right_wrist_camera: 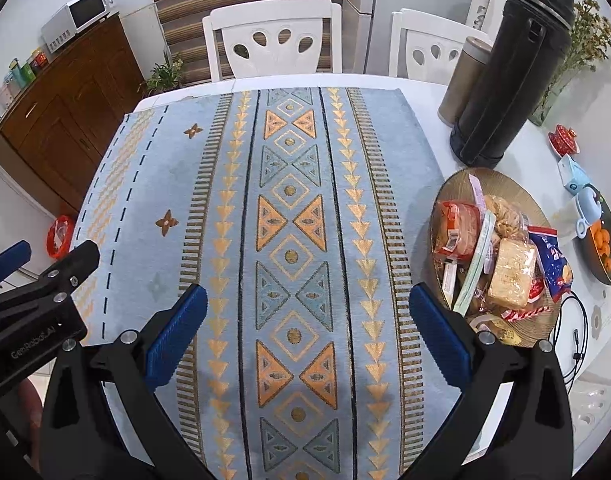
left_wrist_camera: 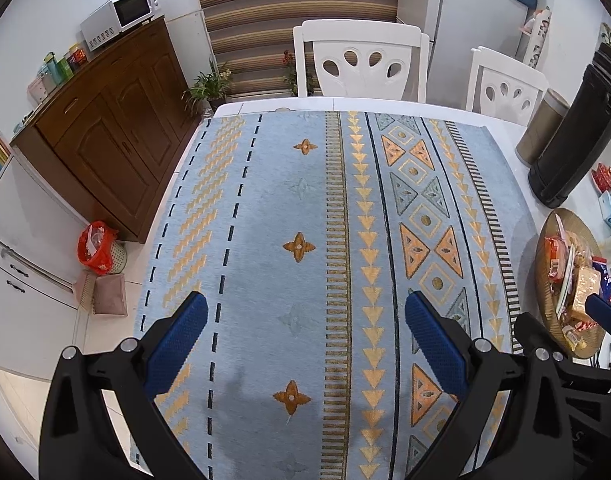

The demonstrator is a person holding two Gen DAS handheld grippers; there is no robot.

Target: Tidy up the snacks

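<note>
Left hand-held gripper (left_wrist_camera: pixel 305 344): I am holding it spread wide, gripping nothing, over the patterned cloth (left_wrist_camera: pixel 265 208) on the bench (right_wrist_camera: pixel 425 88). Right hand-held gripper (right_wrist_camera: pixel 307 334): likewise gaping, empty. Snacks (right_wrist_camera: pixel 493 256): lying heaped in the plate (right_wrist_camera: pixel 457 184), just right of it.

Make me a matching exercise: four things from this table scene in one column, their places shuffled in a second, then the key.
Things:
1. snack plate
2. black flask
3. microwave
4. oranges

Places:
A. on the wooden cabinet
B. in a dark bowl at the far right
C. just right of the patterned cloth
D. upright behind the snack plate

Pairs: 1-C, 2-D, 3-A, 4-B
</note>
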